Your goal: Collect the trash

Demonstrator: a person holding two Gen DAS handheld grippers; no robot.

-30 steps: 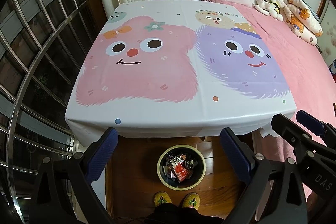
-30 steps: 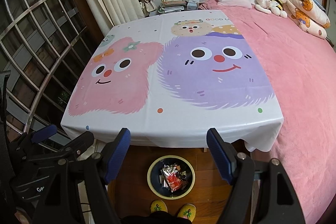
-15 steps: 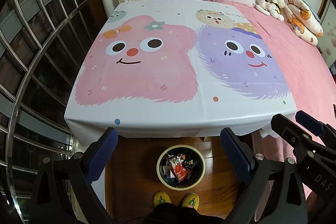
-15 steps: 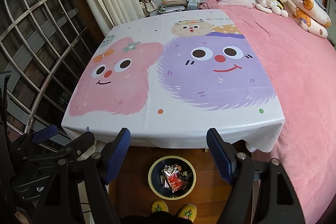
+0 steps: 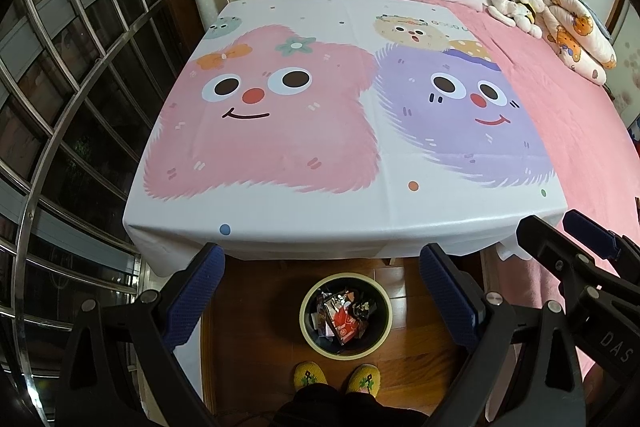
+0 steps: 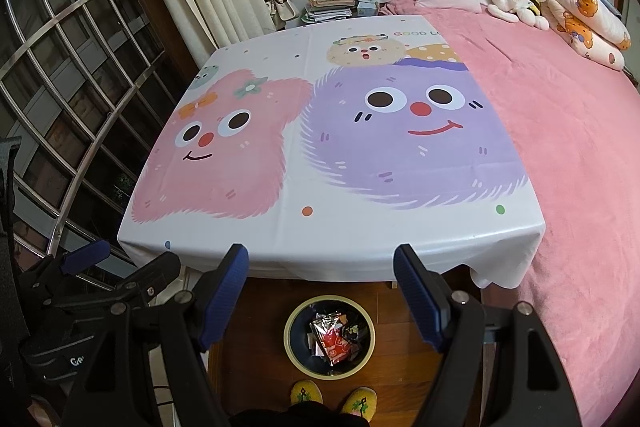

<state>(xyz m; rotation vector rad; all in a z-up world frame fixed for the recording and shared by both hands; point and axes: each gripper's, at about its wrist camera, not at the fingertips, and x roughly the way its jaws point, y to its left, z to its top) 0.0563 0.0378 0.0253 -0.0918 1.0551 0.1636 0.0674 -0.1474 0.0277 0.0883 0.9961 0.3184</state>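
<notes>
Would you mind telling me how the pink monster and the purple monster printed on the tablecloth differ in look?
The pink monster is star-shaped and wears an orange bow and green flower; the purple monster is rounder and wears neither. The pink monster lies nearer the window side, the purple monster nearer the bed. Both have big white eyes, a red nose and a smile.

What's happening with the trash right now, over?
Left gripper open, empty. Right gripper open, empty. Wrappers sit in the bin on the floor. Nothing blocking.

Both wrist cameras look down and forward from above the bin (image 5: 346, 313) (image 6: 329, 335) across the table (image 5: 312, 215) (image 6: 360, 239); the left sits further left. Both share table, bin and bed (image 5: 580, 131) (image 6: 568, 131).
</notes>
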